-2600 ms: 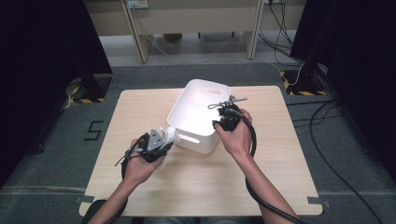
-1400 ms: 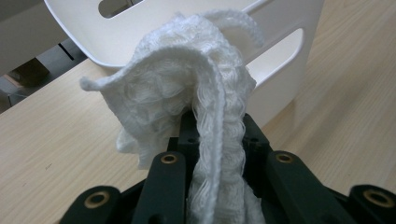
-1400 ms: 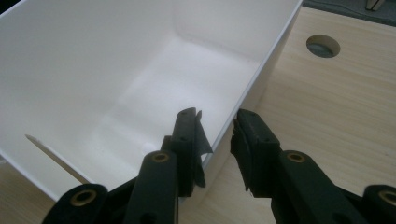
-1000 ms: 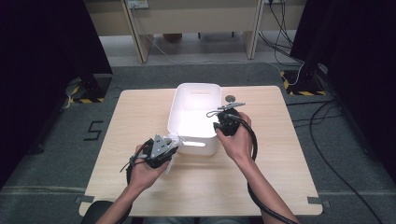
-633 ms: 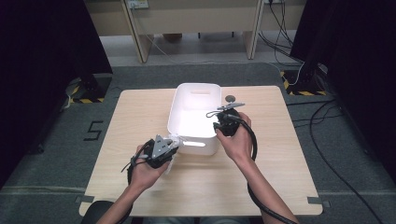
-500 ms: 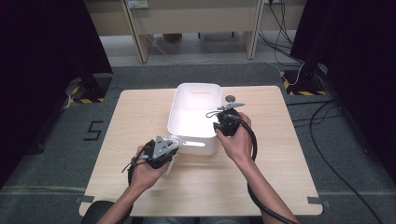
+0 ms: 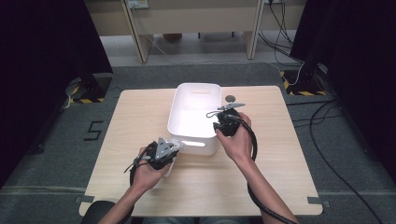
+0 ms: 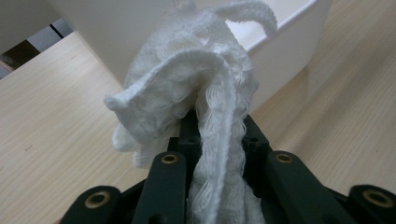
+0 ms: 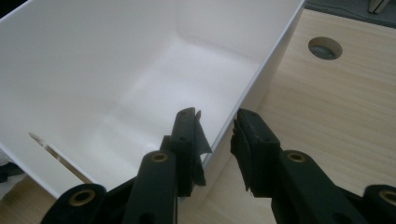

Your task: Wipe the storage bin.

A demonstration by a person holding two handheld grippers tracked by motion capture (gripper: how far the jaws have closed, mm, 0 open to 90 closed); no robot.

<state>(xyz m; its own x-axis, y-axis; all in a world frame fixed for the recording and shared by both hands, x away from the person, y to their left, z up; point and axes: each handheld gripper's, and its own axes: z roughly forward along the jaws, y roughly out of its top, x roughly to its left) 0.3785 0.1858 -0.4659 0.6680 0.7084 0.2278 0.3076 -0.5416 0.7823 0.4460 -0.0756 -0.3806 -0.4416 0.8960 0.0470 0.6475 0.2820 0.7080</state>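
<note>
Your left tongs [image 8: 212, 154] clamp a crumpled white knitted cloth [image 8: 187, 93] just beside the near wall of the white rectangular plastic bin [image 7: 194, 140] on the pale wooden surface [image 7: 140, 107]; your right tongs [image 9: 217, 140] straddle the bin's right rim, jaws half apart, not gripping

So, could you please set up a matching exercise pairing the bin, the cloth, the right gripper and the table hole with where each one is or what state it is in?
Things:
1. bin
2. cloth
3. right gripper
4. hole

Places or states:
A. clamped in the left gripper's jaws
B. jaws astride the bin's side wall
C. in the tabletop, beyond the bin's far right corner
D. upright at the table's middle, nothing inside

Pairs: 1-D, 2-A, 3-B, 4-C
</note>
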